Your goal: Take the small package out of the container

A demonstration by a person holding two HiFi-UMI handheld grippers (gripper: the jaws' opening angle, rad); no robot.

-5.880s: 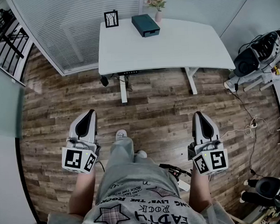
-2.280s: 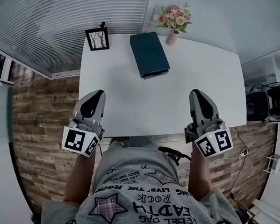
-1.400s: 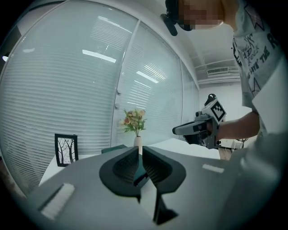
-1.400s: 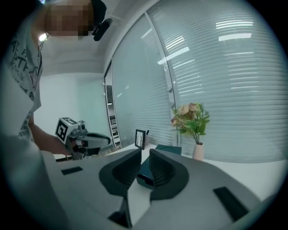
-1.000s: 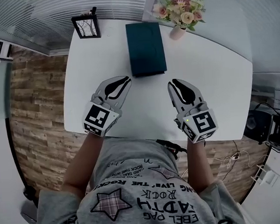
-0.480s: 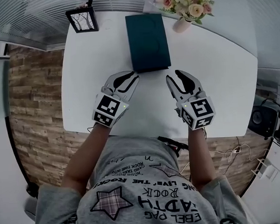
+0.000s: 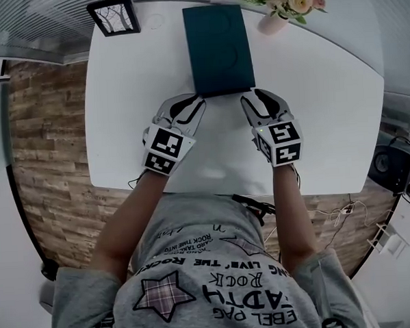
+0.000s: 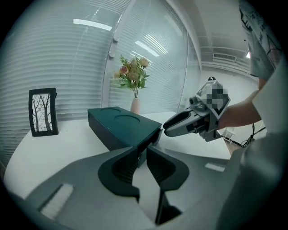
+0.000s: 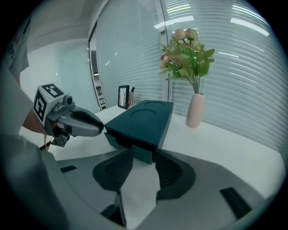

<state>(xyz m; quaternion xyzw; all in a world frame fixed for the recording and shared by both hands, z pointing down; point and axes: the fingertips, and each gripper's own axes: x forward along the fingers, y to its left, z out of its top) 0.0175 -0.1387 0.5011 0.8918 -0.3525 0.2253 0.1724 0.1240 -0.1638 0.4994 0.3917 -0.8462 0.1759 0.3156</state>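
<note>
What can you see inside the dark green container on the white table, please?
Nothing of the inside shows. The container has its top closed; only a dark gap at its near end is visible in the right gripper view. Whatever it holds is covered.

Container on table, frame left of it — vase right

Grippers you hold: two, the left gripper and the right gripper
Container before you: one
Picture frame: one
Vase of flowers: one
Table: one
</note>
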